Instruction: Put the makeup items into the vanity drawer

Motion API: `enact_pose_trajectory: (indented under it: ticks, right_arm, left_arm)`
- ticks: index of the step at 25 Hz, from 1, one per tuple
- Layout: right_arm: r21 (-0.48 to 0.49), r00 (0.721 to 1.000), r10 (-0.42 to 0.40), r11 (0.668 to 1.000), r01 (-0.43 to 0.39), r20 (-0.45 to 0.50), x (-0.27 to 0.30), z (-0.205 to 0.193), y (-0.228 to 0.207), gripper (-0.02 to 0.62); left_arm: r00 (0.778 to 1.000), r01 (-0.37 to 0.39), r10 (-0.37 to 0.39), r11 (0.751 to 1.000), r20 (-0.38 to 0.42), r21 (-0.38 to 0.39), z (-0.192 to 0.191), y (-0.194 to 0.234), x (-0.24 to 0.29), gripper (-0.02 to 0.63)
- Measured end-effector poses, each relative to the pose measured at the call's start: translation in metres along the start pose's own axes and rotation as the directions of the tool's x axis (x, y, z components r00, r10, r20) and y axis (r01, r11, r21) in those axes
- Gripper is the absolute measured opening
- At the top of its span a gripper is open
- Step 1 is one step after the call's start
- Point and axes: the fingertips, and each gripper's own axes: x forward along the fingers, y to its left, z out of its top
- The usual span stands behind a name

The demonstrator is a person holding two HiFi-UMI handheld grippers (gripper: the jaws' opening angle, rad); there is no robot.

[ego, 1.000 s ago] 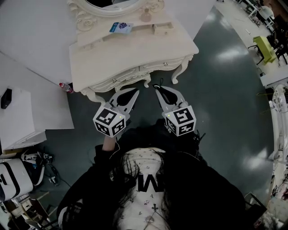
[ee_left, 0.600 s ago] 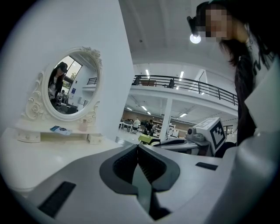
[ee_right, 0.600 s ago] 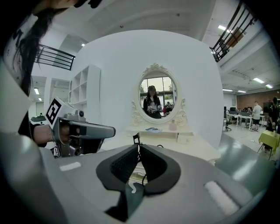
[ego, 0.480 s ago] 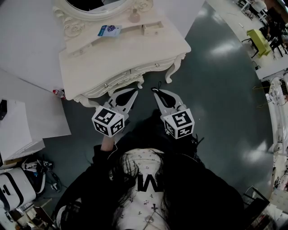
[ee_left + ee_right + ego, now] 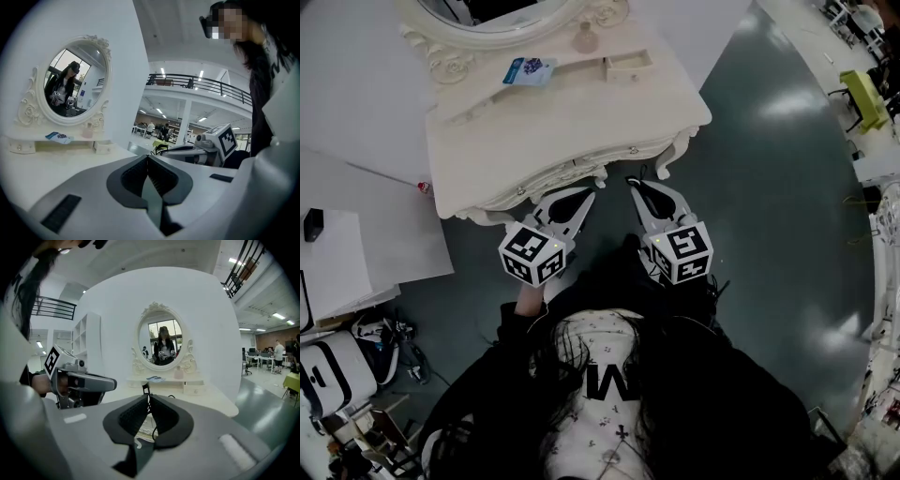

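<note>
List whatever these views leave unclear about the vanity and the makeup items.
Front drawers: head view, tabletop overhang hides most; contents unseen.
Blue packet: all views, print too small.
Mirror: head view, cut by the top edge.
Small bottle: all views, too small to identify.

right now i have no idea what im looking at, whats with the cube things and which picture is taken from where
A person holds a two-jaw gripper in each hand; the marker cubes are part of them. The head view looks down from the person's head: left gripper at left, right gripper at right, before a cream vanity table. The other two views ride on the grippers, looking along their jaws. By the oval mirror sit a blue packet and a small bottle. The left jaws are shut and empty; the right jaws are shut on a thin black strand I cannot identify.
</note>
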Motion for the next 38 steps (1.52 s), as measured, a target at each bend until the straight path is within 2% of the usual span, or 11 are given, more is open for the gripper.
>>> enact_pose_trajectory:
  ticks: [10, 21, 32, 38]
  right_arm:
    - [-0.025, 0.998, 0.067, 0.997, -0.067, -0.002, 0.028, 0.023, -0.083, 0.037]
    - [-0.038, 0.988, 0.154, 0.987, -0.154, 0.003, 0.035, 0.027, -0.134, 0.037]
    - [0.031, 0.989, 0.148, 0.988, -0.148, 0.016, 0.033, 0.014, -0.167, 0.037]
    - [0.05, 0.992, 0.127, 0.99, -0.128, 0.021, 0.042, 0.013, -0.176, 0.037]
  left_arm:
    - [0.998, -0.062, 0.062, 0.998, 0.014, -0.003, 0.029, 0.014, 0.079, 0.0]
    - [0.99, -0.143, 0.143, 0.99, 0.011, 0.0, 0.04, 0.012, 0.129, 0.0]
    - [0.981, -0.182, 0.182, 0.983, -0.067, -0.004, 0.031, 0.012, 0.157, 0.0]
    - [0.986, -0.144, 0.144, 0.99, -0.084, 0.0, 0.031, 0.019, 0.173, 0.0]
